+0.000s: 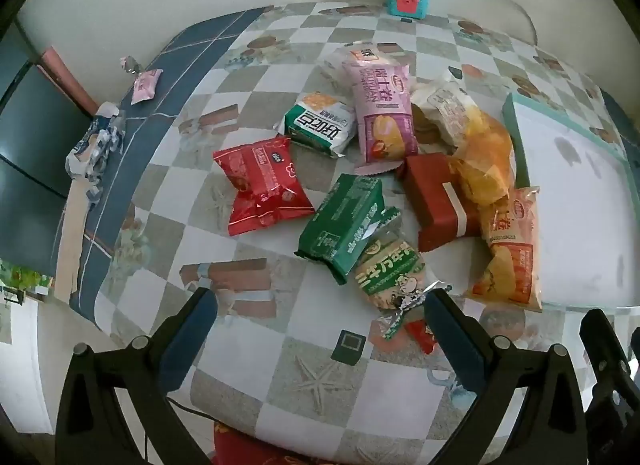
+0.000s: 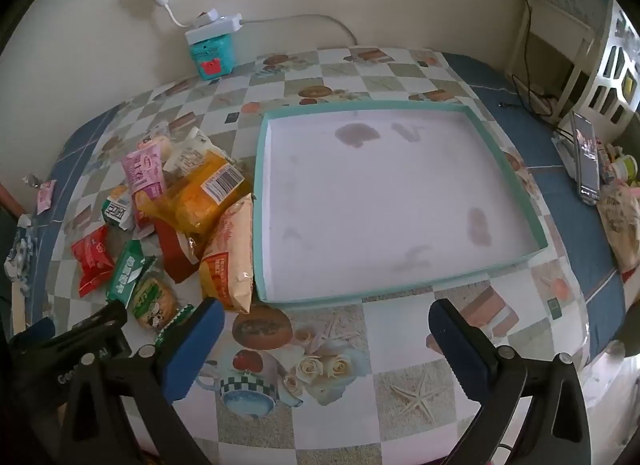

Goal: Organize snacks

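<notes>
Clearly nothing is sorted yet: both the left claw and right claw gape wide and empty, snack packets heaped mid-left beside the bare teal tray.

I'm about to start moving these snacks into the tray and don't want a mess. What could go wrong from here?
1. The snacks overlap: the yellow bag lies on the red box, so pulling the box first would likely drag or tip the bag.
2. The orange packet leans against the tray wall; a careless grab might shove the tray.
3. The green biscuit pack has a crinkled foil end beside the open left tongs; pinching only that could let it slip.
</notes>
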Action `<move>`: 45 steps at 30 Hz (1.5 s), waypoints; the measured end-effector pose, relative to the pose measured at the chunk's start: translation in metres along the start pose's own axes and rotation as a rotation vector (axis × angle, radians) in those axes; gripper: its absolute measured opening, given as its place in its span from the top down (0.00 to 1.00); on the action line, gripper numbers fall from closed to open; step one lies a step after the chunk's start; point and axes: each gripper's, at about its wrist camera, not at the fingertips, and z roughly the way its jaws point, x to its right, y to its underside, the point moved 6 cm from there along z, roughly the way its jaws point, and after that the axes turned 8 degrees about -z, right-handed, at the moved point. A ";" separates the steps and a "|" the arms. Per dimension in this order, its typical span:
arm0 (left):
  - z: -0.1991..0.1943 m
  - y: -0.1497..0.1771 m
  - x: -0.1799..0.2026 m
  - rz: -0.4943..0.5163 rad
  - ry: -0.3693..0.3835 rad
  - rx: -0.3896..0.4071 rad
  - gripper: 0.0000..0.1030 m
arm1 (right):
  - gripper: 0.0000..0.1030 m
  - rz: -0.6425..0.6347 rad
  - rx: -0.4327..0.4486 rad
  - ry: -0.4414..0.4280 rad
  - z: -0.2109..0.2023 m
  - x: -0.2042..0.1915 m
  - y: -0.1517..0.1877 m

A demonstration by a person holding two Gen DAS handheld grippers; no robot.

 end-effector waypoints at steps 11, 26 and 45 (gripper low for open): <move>0.001 0.002 -0.002 -0.001 -0.027 0.005 0.00 | 0.00 0.009 -0.011 0.008 0.003 -0.001 -0.005; -0.001 0.000 -0.002 -0.005 -0.042 0.010 0.00 | 0.00 0.008 -0.001 -0.001 0.000 0.001 -0.001; -0.002 0.000 -0.002 -0.005 -0.043 0.010 0.00 | 0.00 0.011 0.015 -0.035 -0.001 0.000 -0.002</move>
